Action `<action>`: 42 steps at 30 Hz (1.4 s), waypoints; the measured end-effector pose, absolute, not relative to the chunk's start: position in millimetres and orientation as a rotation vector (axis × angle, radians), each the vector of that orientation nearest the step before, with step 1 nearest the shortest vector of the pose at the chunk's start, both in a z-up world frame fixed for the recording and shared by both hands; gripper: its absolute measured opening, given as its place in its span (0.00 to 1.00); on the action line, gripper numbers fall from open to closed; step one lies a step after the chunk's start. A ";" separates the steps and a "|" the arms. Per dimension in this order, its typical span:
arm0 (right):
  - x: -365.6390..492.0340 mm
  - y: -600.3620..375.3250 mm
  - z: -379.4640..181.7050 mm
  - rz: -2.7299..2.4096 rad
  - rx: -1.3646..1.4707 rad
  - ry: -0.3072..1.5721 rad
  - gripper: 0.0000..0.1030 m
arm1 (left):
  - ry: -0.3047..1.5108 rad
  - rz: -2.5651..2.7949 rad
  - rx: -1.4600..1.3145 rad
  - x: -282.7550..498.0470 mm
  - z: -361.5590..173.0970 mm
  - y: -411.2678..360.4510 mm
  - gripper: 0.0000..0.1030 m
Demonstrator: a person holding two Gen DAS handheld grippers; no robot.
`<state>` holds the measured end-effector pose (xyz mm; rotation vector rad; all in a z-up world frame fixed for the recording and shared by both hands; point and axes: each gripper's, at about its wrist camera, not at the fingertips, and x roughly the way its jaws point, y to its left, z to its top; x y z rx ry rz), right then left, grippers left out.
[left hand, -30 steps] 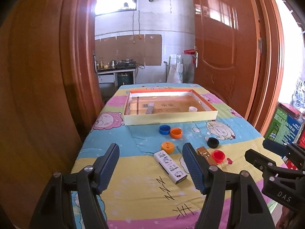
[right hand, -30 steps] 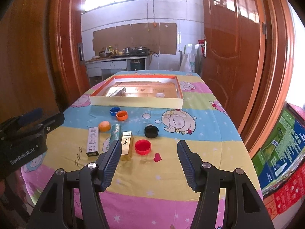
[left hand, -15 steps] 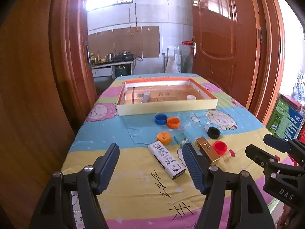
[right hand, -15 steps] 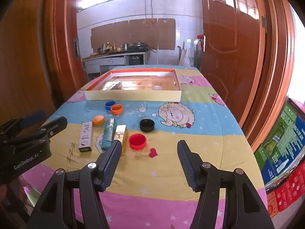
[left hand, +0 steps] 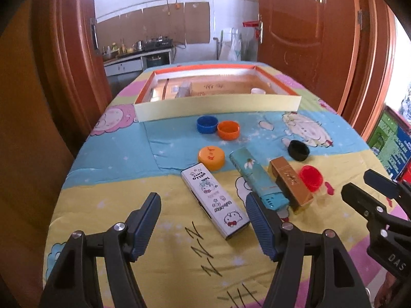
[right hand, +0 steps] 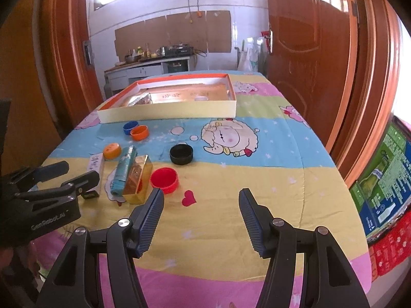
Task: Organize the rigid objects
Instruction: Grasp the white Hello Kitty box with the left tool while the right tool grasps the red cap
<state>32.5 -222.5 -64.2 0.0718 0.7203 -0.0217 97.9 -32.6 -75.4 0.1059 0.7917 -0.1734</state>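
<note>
Both your grippers have dropped toward the table since a second ago, and the cluster of objects now sits larger and closer in each view. Your left gripper (left hand: 203, 209) hangs over the yellow band of the cartoon tablecloth (left hand: 108, 138), jaws spread wide with nothing between them; the white Hello Kitty box (left hand: 214, 200) lies flat just ahead, in line with the gap. Right beside it you have the teal box (left hand: 255, 177), then the gold box (left hand: 290, 183) pressed against its side, with the red cap (left hand: 311, 177) touching the gold box's far edge. Your right gripper (right hand: 201, 209) is wide open too and empty, its left finger (right hand: 151, 218) near the red cap and the gold box, above a small red heart printed on the cloth. Further out, the black cap (right hand: 181, 154) sits alone near the sheep print, the closed orange lid (left hand: 211, 158) lies by the white box's far end, and the blue cap (left hand: 207, 125) and orange cap (left hand: 228, 130) touch each other just in front of the shallow tray (left hand: 218, 106). Inside that tray, a small white cap and a couple of boxes rest on the bottom.
</note>
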 end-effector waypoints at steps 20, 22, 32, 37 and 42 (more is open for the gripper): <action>54.6 -213.0 -81.5 0.045 0.040 0.787 0.61 | 0.849 -0.252 0.036 117.2 -82.3 -24.3 0.47; 56.5 -213.0 -80.6 0.042 0.036 0.788 0.61 | 0.850 -0.241 0.050 120.8 -82.6 -27.9 0.47; 74.5 -207.3 -82.9 0.066 0.016 0.836 0.61 | 0.842 -0.246 0.080 128.7 -83.2 -17.9 0.28; 80.9 -198.4 -82.0 0.088 -0.011 0.858 0.60 | 0.841 -0.291 0.075 129.7 -83.3 -12.6 0.28; 88.8 -192.4 -80.2 0.116 -0.028 0.876 0.38 | 0.830 -0.297 0.070 128.2 -83.9 -13.1 0.28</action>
